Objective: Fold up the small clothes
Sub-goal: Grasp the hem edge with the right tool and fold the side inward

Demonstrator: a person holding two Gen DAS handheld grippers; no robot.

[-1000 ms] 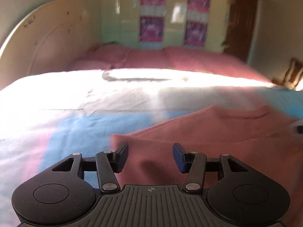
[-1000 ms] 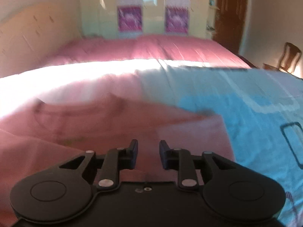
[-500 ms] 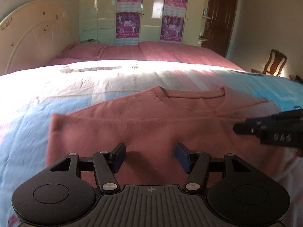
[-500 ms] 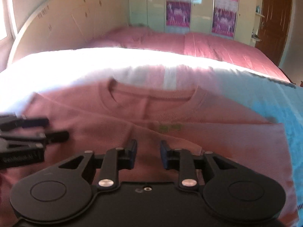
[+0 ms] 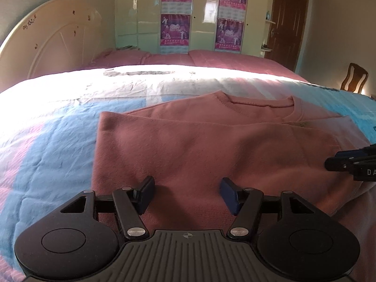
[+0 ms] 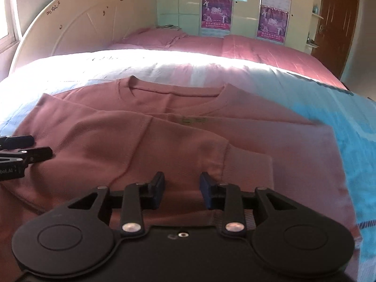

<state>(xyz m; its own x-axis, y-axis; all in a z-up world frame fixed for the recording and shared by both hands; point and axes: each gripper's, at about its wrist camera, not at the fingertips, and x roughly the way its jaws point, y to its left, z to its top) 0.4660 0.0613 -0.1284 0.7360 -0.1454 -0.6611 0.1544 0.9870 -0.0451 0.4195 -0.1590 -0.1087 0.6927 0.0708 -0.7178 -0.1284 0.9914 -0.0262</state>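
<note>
Pink sweatshirt lies flat on bed, sleeves folded in. Left tool above its hem, just opened wider, empty; right tool narrowly parted over cuff, likely lining up next fold.

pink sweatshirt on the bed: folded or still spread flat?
Partly folded. The pink sweatshirt has both sleeves laid across its front, one cuff lying on the body; the collar stays exposed, and no bottom-to-top fold yet.
</note>
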